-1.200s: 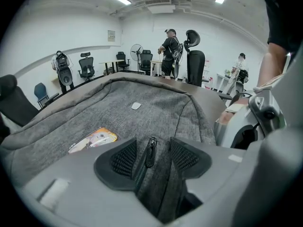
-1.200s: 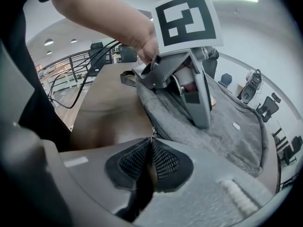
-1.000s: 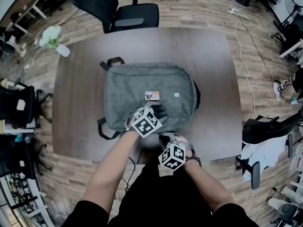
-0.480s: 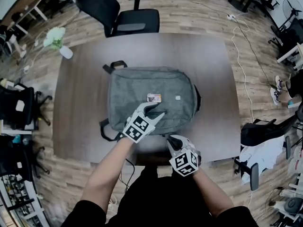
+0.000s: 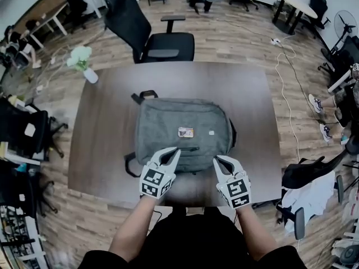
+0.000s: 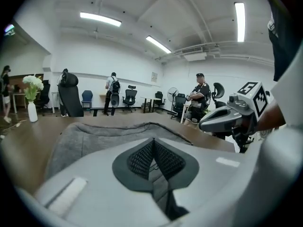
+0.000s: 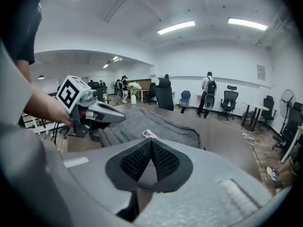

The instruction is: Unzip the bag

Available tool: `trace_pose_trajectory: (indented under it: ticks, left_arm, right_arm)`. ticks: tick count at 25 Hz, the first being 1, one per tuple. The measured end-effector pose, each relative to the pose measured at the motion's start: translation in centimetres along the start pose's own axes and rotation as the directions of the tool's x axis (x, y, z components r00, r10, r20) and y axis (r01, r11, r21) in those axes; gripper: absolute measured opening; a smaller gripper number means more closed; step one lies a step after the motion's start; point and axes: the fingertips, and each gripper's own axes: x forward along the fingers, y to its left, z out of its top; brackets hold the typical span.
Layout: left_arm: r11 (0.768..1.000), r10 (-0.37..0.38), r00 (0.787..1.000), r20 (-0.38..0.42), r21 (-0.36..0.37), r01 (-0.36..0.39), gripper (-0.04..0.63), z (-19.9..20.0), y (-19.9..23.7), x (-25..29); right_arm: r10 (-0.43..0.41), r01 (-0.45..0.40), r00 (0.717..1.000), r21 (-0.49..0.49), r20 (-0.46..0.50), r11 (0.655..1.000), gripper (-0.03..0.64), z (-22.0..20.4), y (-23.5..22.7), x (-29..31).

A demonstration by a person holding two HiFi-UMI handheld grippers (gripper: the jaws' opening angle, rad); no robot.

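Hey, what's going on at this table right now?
A person holds a gripper in each hand over the near edge of a grey backpack lying flat on a wooden table. The left gripper and right gripper both have their fingers shut on nothing, apparently clear of the backpack. Whether any zipper is open cannot be told.

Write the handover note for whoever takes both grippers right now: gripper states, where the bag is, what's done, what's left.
Left gripper: jaws have just closed with nothing between them; held above the near part of the backpack.
Right gripper: jaws have just closed, empty; over the backpack's near right edge.
The backpack lies flat in the middle of the table.
Done: nothing; no opened zip shows.
Left: find a zip pull, grip it and unzip.
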Motion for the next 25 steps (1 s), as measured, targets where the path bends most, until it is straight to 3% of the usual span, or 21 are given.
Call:
trace_pose_trajectory:
  ticks: [5,10,20,25]
  left_arm:
    - [0.999,0.039,0.999,-0.007,0.003,-0.039,0.018,-0.6,0.4,-1.4]
    - [0.997,0.071,0.997,0.013,-0.039,-0.070,0.018,-0.3,0.8,-2.5]
    - [0.995,0.085,0.995,0.043,-0.059,-0.082,0.020,0.7,1.3,-3.2]
    - [0.997,0.068,0.997,0.044,-0.035,-0.066,0.020,1.0,0.3,-2.4]
  right_arm:
    - [-0.012,0.013,0.999,-0.012,0.044,1.000,0.002,2.0,-0.9,-0.1]
    - [-0.025,0.028,0.997,-0.040,0.079,0.999,0.002,2.9,-1.2,-0.5]
    - [-0.065,0.070,0.987,-0.028,0.145,0.997,0.002,4.4,-1.9,-1.2]
    - [-0.093,0.099,0.983,-0.027,0.156,0.995,0.002,4.2,-2.3,-1.3]
